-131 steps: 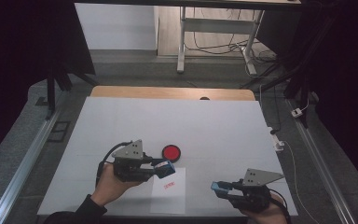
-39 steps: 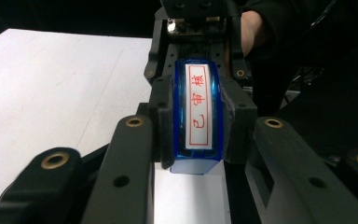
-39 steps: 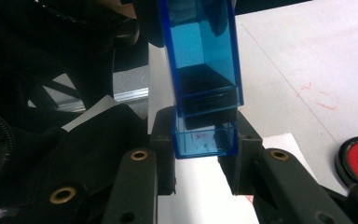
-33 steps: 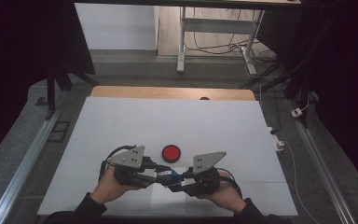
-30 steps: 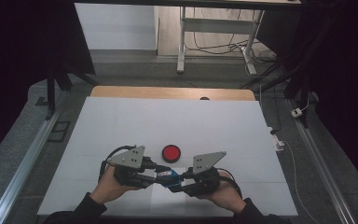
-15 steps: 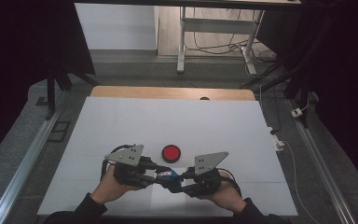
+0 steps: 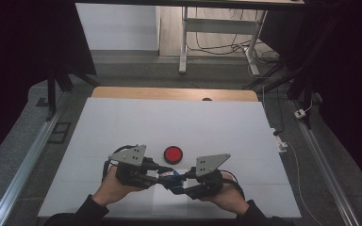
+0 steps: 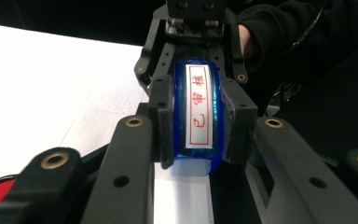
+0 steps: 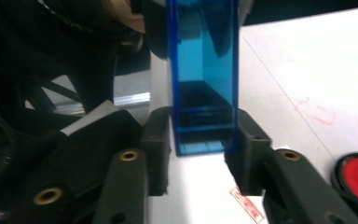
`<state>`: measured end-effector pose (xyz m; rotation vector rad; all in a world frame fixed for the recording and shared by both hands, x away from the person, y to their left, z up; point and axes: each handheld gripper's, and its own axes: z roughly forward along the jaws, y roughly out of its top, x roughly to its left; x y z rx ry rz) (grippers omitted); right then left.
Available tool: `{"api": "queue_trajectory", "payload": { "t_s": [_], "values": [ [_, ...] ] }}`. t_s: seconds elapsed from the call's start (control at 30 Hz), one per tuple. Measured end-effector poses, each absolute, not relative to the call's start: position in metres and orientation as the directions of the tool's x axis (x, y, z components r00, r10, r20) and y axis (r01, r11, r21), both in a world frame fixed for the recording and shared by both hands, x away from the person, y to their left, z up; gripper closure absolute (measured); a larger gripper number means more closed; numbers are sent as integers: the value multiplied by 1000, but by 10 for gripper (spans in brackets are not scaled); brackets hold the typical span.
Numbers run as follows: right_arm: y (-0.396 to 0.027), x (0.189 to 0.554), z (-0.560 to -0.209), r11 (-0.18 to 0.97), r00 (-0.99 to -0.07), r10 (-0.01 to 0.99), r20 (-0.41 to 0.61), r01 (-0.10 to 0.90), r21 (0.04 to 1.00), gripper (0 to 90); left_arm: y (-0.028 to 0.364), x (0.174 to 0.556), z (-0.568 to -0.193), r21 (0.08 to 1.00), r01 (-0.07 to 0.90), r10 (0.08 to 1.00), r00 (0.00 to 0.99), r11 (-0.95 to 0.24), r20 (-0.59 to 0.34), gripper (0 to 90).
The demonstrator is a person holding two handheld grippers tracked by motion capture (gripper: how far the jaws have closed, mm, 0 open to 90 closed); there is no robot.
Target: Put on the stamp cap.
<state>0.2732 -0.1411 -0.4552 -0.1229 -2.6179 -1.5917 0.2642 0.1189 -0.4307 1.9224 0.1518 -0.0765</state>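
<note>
Fingers of the right gripper (image 9: 204, 140) have just been opening a little. The blue stamp (image 9: 203, 74) sits between them, but they look loose on it now and no longer squeeze it. The left gripper (image 8: 196, 135) has its fingers pinching the stamp tight on both sides, near the middle of the left gripper view.

A few seconds back the right gripper was far off at the lower right of the high view. Now both grippers meet low in the middle of that view, just below the red ink pad (image 7: 173, 153). Both hands have kept quiet over the last second.

This looks like a hand-over. The stamp seems to be passing into the left gripper's hold, and the right one is letting go. The stamp is up off the surface (image 7: 179, 122), above the white paper (image 7: 169, 200).

Some things are hard to see. In the high view the stamp is just a small blue spot between the dark grippers. It is hard to be sure if the right fingers touch the stamp's sides at all. The red print (image 9: 247, 203) on the paper is blurry and cut off at the bottom. The ink pad is cut off at the edge of both gripper views.
</note>
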Motion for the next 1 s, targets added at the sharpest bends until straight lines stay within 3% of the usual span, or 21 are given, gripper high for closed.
{"api": "queue_trajectory", "payload": {
  "t_s": [0.67, 1.0],
  "values": [
    [-147, 272, -454, 487, -982, 145, 119, 175, 855, 465, 129, 263, -423, 927, 157, 153, 982, -341, -110, 694],
    [-155, 268, -450, 504, -972, 220, 78, 182, 844, 353, 136, 263, -420, 928, 166, 188, 976, -334, -107, 693]
  ]
}}
